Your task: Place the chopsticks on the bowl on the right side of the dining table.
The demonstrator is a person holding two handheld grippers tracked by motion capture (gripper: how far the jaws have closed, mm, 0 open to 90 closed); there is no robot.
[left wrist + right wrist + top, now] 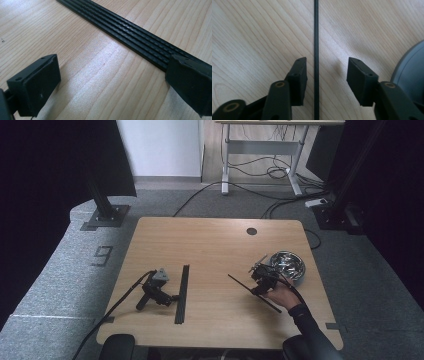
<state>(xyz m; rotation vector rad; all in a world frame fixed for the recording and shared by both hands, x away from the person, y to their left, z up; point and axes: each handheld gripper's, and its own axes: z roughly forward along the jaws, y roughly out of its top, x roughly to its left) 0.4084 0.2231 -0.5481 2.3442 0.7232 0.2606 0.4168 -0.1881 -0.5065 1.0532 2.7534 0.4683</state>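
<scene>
Lying btw right hand-held gripper (327, 72) jaws: rod (316, 37)

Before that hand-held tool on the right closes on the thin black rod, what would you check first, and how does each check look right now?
1. Right tool open: ok, jaws apart.
2. Thin black rod between the jaws: ok, though nearer one jaw than the other.
3. Rod lying flat on the table: ok.
4. Metal bowl clear of the tool: cannot tell, its rim sits close beside one jaw.
5. Left tool out of the way: ok, lying open by the flat black strip with no hand on it.
</scene>
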